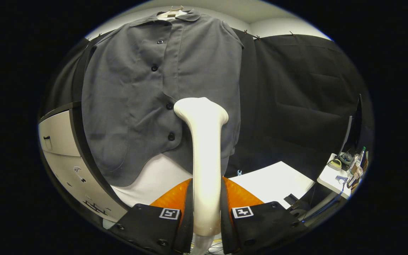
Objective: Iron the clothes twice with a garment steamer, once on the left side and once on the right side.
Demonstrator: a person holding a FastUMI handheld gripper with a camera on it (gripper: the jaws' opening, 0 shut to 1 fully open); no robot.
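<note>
Gripper view has your gripper (206,209) clamped on the handle of the white garment steamer (204,156), both fingers pressing its sides, the steamer standing up between them toward 12 o'clock.

Its flared head sits against the lower front of the grey button-up shirt (161,88), just right of the button placket and near the second-lowest button (169,106). The shirt hangs from a hanger (176,8) at 12 o'clock against the black backdrop cloth (296,99).

Watch for these, in my judgement:
- The head is close to the buttons; drift toward 9 o'clock and it may snag on one and tug the shirt off line.
- The hem hangs free, so a hard push could swing the cloth away and the head would lose contact.
- The handle is smooth and narrow in your grip; a twist could let it rotate between the fingers.

The shirt itself looks soft and matte, with shallow creases across the left panel, a curved hem toward 7 o'clock, and a fairly smooth right panel. A white table (275,180) lies below at 4 o'clock.
</note>
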